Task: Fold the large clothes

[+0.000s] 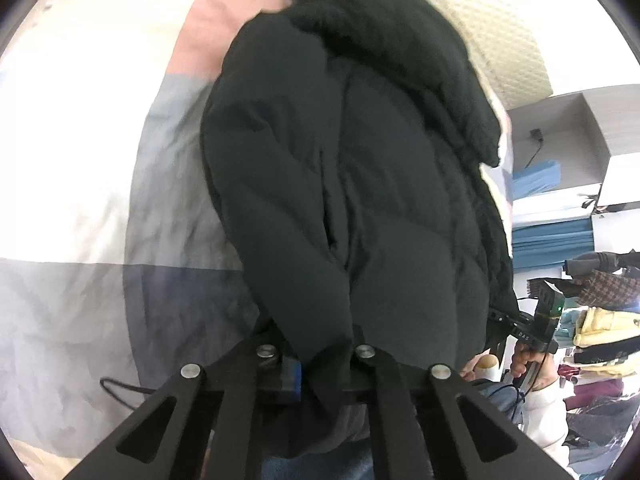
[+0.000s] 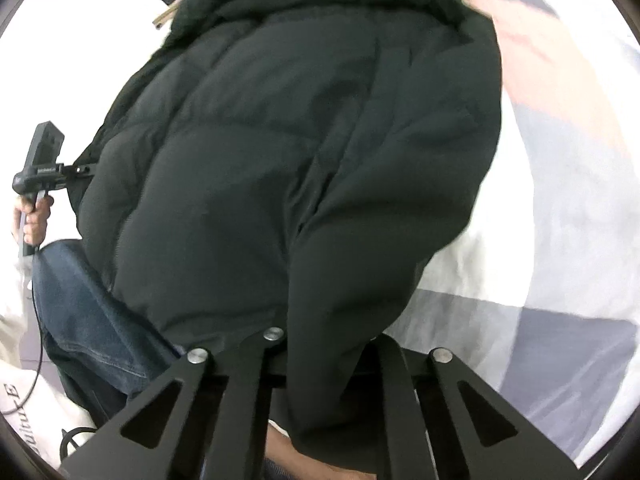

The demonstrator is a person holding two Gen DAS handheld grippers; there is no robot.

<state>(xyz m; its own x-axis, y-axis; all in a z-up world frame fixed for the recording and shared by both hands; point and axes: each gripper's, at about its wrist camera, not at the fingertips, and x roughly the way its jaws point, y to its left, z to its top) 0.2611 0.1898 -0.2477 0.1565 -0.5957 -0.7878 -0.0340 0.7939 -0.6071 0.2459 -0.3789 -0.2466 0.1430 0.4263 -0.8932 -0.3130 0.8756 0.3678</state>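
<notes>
A large black puffer jacket (image 1: 360, 160) fills the middle of the left wrist view and hangs down over a bed. My left gripper (image 1: 316, 364) is shut on the jacket's near edge; the cloth bunches between the fingers and hides their tips. In the right wrist view the same jacket (image 2: 300, 160) fills the frame. My right gripper (image 2: 320, 360) is shut on another part of its near edge, with cloth draped over the finger tips. The right gripper's handle (image 1: 532, 332) shows at the left wrist view's right edge, and the left gripper's handle (image 2: 40, 176) at the right wrist view's left edge.
The bed cover (image 1: 80, 200) has white, grey and pink blocks and lies under and left of the jacket. A padded cream headboard (image 1: 500, 40) is beyond. Shelves and a pile of clothes (image 1: 600, 320) stand at the right. The person's jeans (image 2: 88, 320) are close at lower left.
</notes>
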